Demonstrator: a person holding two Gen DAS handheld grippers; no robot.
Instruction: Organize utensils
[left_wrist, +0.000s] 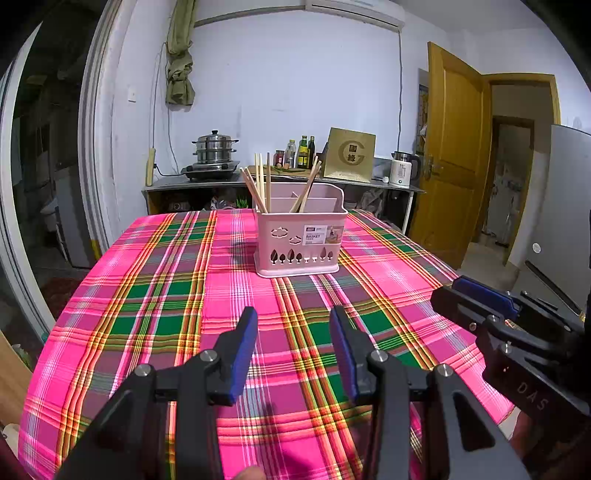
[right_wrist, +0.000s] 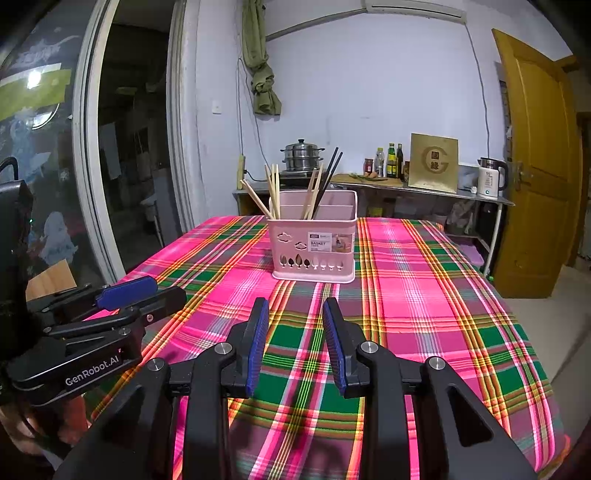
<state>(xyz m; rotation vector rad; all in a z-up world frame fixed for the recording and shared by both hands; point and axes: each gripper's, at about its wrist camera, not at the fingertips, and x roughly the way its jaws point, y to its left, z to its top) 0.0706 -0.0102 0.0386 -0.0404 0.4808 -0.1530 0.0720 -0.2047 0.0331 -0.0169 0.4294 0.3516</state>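
A table (left_wrist: 155, 295) draped in a pink, green and yellow plaid cloth (right_wrist: 424, 295) fills the lower part of both views, with a pale wall, a yellow door (left_wrist: 452, 155) and a metal counter (left_wrist: 207, 183) behind it. On the counter sit a steel steamer pot (left_wrist: 215, 147), a few bottles (left_wrist: 303, 152), a gold box (left_wrist: 350, 154) and a white kettle (left_wrist: 402, 169). Toward the far end of the table stands a pink basket (left_wrist: 301, 240), upright, with cut-out trees and clouds on its front and inner walls that split it into compartments. Pale wooden chopsticks (left_wrist: 258, 181) lean in its left compartment, and more wooden ones lean in the one beside it; the right wrist view also shows a dark pair (right_wrist: 328, 177) leaning there. The basket is well apart from both tools, straight ahead of them. The left tool (left_wrist: 293, 315) hovers over the cloth near the table's near edge, its blue pads (left_wrist: 245, 347) parted with nothing between them. The right tool (right_wrist: 295, 308) hangs just beside it, likewise parted and empty, its pads (right_wrist: 258, 339) standing a little closer together. Each tool shows at the edge of the other's view, side by side and not touching
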